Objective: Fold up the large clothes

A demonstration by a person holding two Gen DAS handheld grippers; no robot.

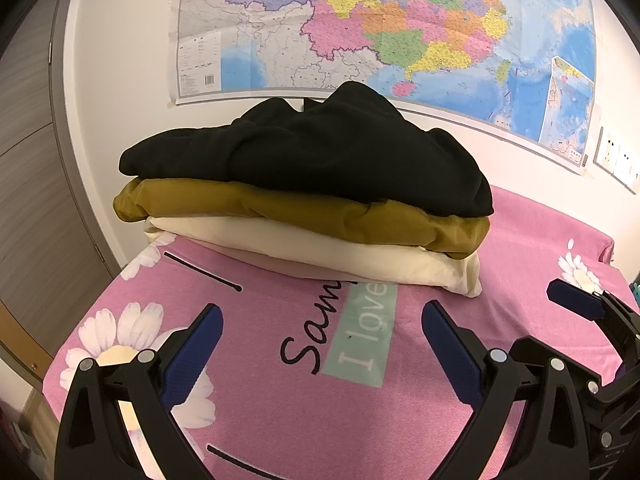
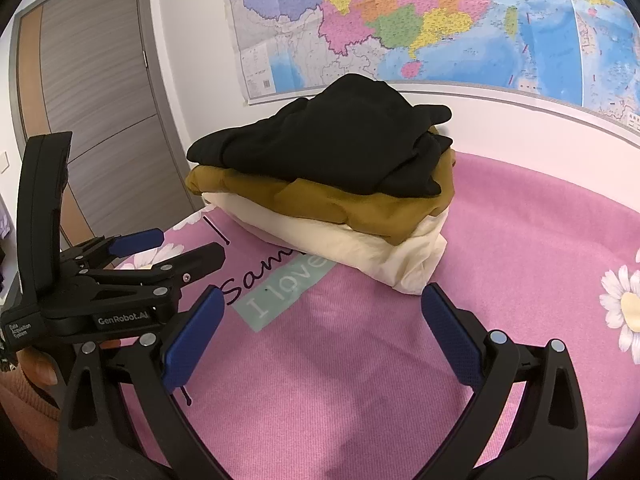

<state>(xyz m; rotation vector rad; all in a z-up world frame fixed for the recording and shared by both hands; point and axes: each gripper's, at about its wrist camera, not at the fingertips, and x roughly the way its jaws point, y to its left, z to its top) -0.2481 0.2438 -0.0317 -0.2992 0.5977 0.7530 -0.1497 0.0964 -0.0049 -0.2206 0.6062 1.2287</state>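
Note:
A stack of three folded garments lies on the pink bedspread point(image 1: 280, 360) against the wall: a black one point(image 1: 320, 152) on top, a mustard-brown one point(image 1: 280, 210) under it, a cream one point(image 1: 340, 258) at the bottom. The same stack shows in the right wrist view: black point(image 2: 328, 140), brown point(image 2: 360, 208), cream point(image 2: 360, 252). My left gripper point(image 1: 322, 328) is open and empty, in front of the stack. My right gripper point(image 2: 322, 312) is open and empty, also short of the stack. The left gripper point(image 2: 180, 248) shows at the left of the right wrist view.
The bedspread point(image 2: 400, 380) has daisy prints and an "I love" label point(image 1: 364, 332). A large map point(image 1: 380, 28) hangs on the wall behind the stack. A grey door point(image 2: 100, 120) stands at the left. Wall sockets point(image 1: 618, 160) are at the right.

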